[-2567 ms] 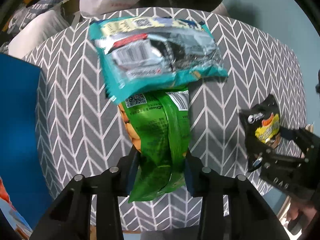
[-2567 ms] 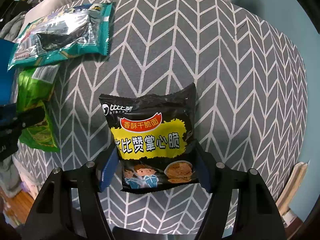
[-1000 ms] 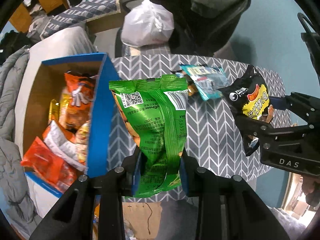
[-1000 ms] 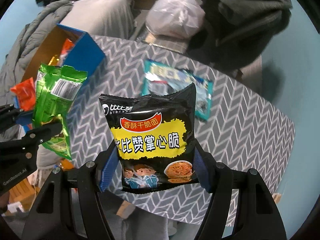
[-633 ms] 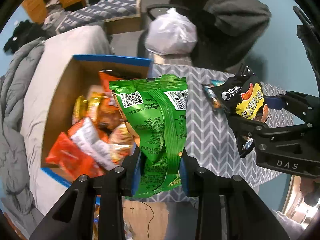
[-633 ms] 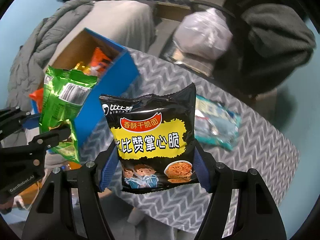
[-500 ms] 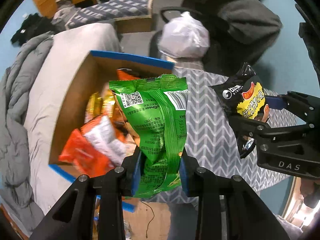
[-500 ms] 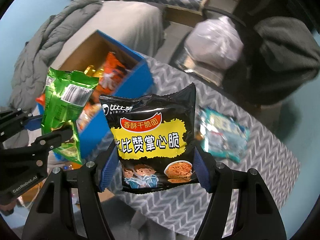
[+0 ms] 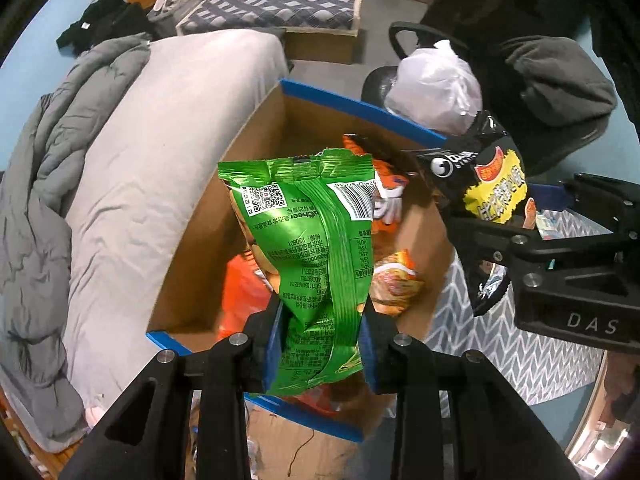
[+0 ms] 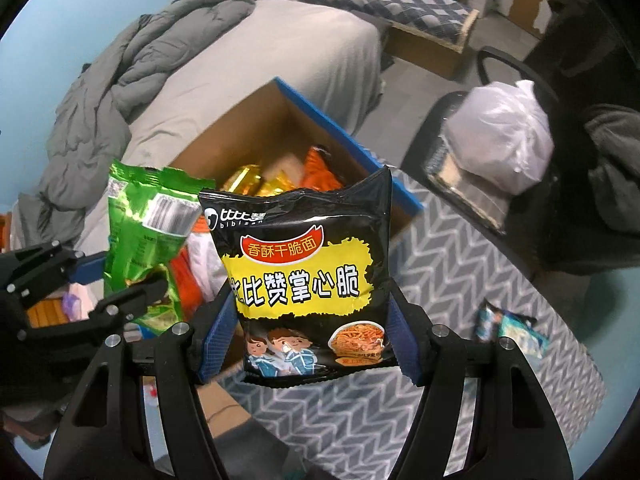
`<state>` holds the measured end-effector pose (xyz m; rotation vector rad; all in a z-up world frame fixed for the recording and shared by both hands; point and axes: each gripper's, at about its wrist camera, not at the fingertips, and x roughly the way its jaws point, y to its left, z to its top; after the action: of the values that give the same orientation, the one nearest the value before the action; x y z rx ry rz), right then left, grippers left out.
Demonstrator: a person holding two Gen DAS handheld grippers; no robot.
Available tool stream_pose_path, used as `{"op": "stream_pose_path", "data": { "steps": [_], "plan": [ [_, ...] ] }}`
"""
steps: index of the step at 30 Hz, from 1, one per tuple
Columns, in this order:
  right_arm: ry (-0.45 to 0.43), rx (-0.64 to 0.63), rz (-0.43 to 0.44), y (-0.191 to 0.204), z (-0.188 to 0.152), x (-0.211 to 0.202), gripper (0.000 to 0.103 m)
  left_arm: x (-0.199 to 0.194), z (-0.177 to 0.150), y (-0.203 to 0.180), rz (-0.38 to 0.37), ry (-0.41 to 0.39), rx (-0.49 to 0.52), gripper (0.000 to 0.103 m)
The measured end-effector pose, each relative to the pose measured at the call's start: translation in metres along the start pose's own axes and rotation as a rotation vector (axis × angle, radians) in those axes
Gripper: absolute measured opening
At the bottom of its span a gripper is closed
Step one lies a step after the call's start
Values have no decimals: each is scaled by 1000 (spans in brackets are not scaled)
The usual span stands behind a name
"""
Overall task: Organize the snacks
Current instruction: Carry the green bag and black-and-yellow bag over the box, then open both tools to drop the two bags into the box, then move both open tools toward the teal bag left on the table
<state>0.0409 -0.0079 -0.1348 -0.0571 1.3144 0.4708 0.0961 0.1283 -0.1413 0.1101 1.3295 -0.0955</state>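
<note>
Both packets have been carried off the chevron worktop point(image 10: 460, 264) toward the blue-edged cardboard box point(image 9: 340, 102). The green packet point(image 9: 316, 248), earlier above the patterned cloth, now hangs between the left fingers point(image 9: 276, 332) directly over the box's open interior. The black noodle packet point(image 10: 308, 276), between the right fingers point(image 10: 218, 336), has reached the box's near edge. The teal packet point(image 10: 508, 330) is left behind on the worktop, right of the right fingers.

"DAS" on right gripper point(image 9: 500, 236)
</note>
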Motion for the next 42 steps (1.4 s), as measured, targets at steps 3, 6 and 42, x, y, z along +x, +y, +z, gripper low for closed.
{"op": "stream_pose_path", "data": {
  "steps": [3,6,42],
  "plan": [
    [12,-14,10,9,9,13,69,6,1,9,3,10,-16,33],
    [24,-17,12,16,14,23,69,11,-1,17,-9,20,-34,33],
    [-1,63,7,-19,9,7,77,-9,3,-8,-69,-8,-42,59]
  ]
}}
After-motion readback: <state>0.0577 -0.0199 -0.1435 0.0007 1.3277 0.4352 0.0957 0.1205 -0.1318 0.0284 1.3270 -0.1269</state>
